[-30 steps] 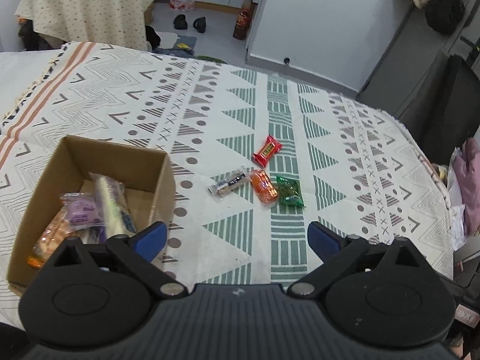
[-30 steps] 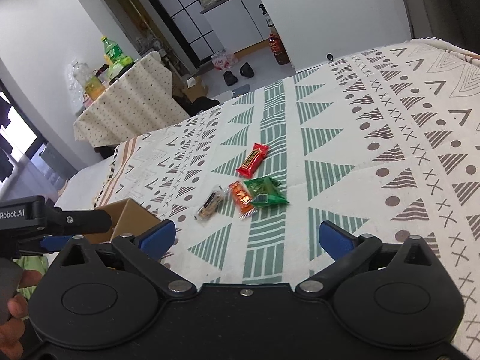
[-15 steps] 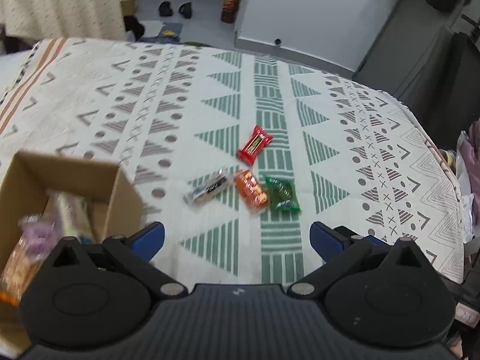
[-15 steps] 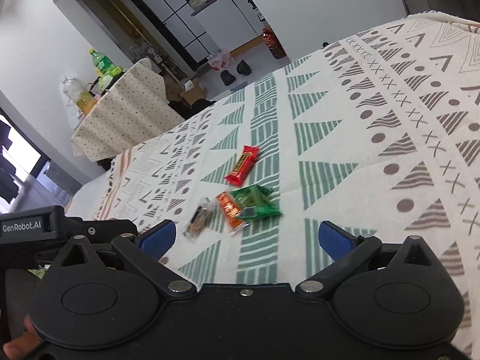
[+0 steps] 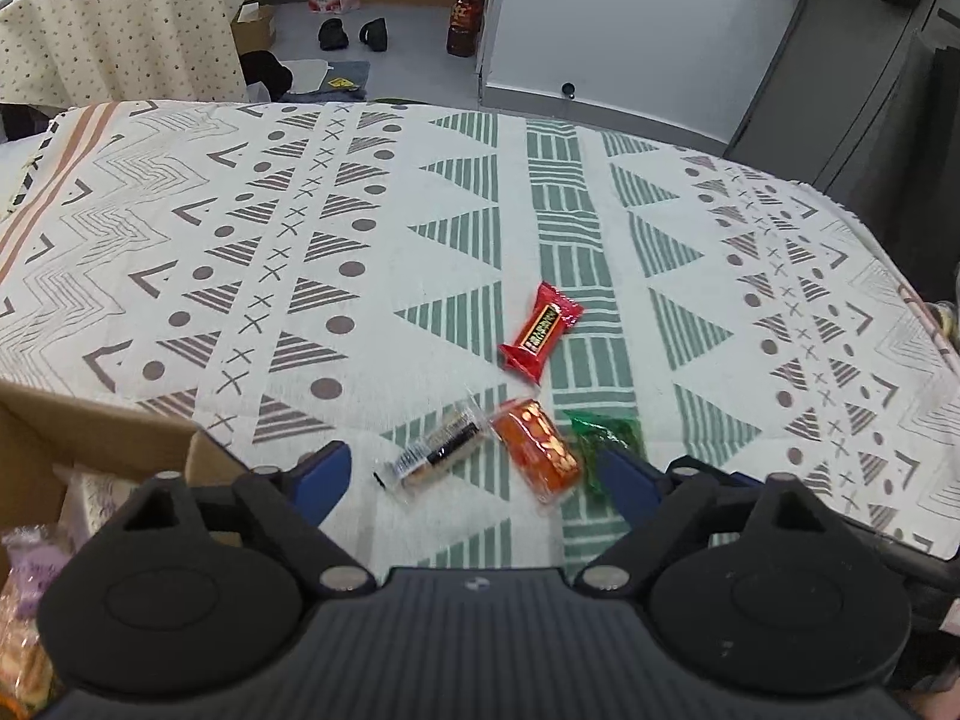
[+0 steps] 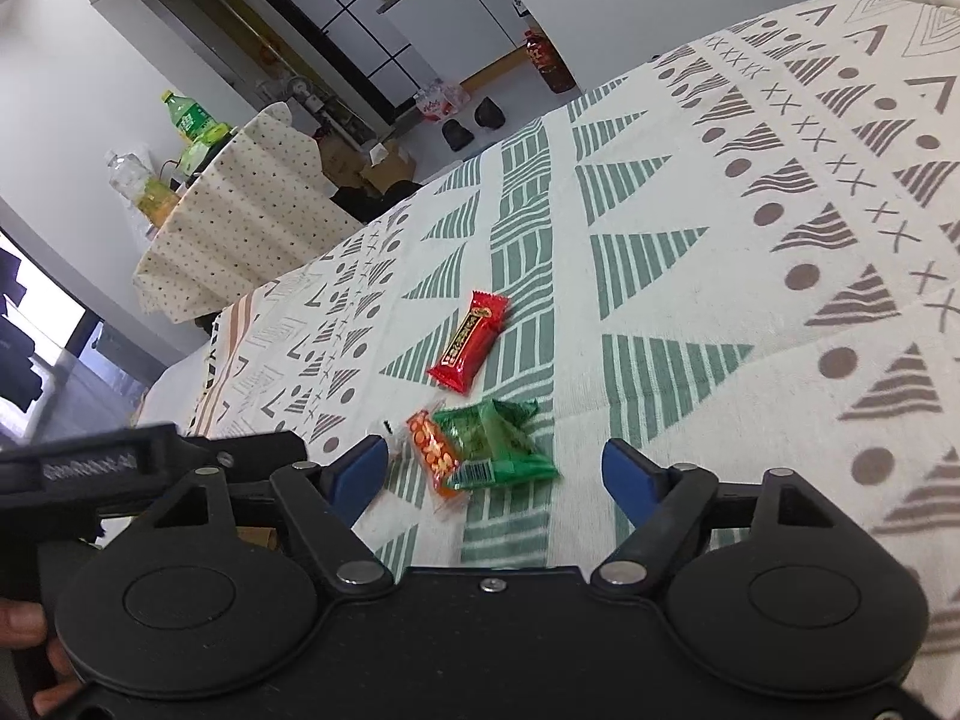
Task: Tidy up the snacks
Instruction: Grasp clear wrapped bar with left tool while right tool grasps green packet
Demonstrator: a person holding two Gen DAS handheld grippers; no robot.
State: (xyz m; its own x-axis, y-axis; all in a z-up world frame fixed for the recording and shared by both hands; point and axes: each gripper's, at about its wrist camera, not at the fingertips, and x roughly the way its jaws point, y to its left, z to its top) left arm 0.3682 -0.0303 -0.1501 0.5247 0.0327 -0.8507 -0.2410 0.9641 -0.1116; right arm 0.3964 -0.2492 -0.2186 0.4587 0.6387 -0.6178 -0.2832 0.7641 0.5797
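**So, four snacks on the cloth, both claws spread**

Okay, quick rundown. The left gripper (image 5: 474, 477) has its blue fingers wide apart, nothing between them but cloth and wrappers. It hangs low over the patterned tablecloth (image 5: 300, 252). Between its tips, near 12 o'clock, lie the clear-wrapped bar (image 5: 435, 456) and the orange pack (image 5: 537, 450), almost touching each other. The green pack (image 5: 603, 441) sits just at 1 o'clock, partly hidden behind the right fingertip. The red bar (image 5: 540, 333) is further out at 12, apart from the other three.

The box (image 5: 90, 438) is at 9 o'clock of that gripper, open top, with a few wrapped snacks inside, only partly in frame.

The right gripper (image 6: 495, 474) is also spread open and empty. From its camera the green pack (image 6: 498, 444) lies against the orange pack (image 6: 435, 450), overlapping it a bit, right between the tips. The red bar (image 6: 471, 342) is beyond them at 12. The other gripper's black body (image 6: 120, 468) pokes in at 9 o'clock, and a bit of a hand (image 6: 24, 630) shows at 8.
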